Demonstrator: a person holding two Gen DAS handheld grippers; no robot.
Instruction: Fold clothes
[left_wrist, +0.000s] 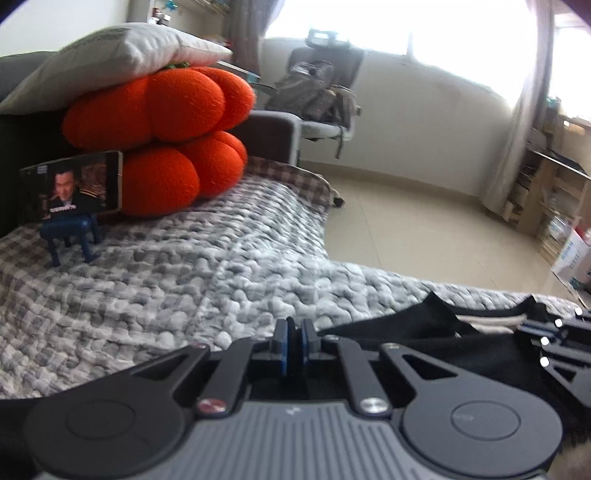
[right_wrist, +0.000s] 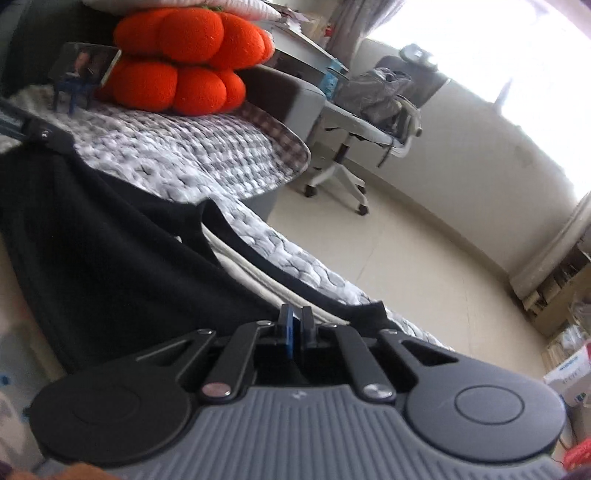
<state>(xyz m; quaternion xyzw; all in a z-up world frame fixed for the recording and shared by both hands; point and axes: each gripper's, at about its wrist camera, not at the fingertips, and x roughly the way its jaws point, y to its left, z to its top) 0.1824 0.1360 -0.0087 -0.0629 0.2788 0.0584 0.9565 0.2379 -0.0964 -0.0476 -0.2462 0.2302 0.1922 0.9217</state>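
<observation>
Black garment (right_wrist: 110, 251) spread over the grey checked quilt (left_wrist: 184, 288); left gripper (left_wrist: 294, 338) fingers pressed together at its edge. Right gripper (right_wrist: 295, 328) fingers clamped on the garment's hem; orange plush cushions (left_wrist: 166, 122) behind.

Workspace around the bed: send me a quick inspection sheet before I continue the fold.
Surface: bed with grey checked quilt, rumpled, bare in the middle.
Job's things: black garment with a pale striped part, lying at the quilt's near edge.
Clutter: two stacked orange pumpkin cushions, white pillow on top, phone playing video on a blue stand.
Grippers: left claw shut, fabric between the pads not discernible; right claw shut at the garment's edge, grip unclear.
Cables: nothing seen.
Surroundings: office chair with a bag on it, tiled floor, bright window, curtain, wooden shelves, cardboard box.
</observation>
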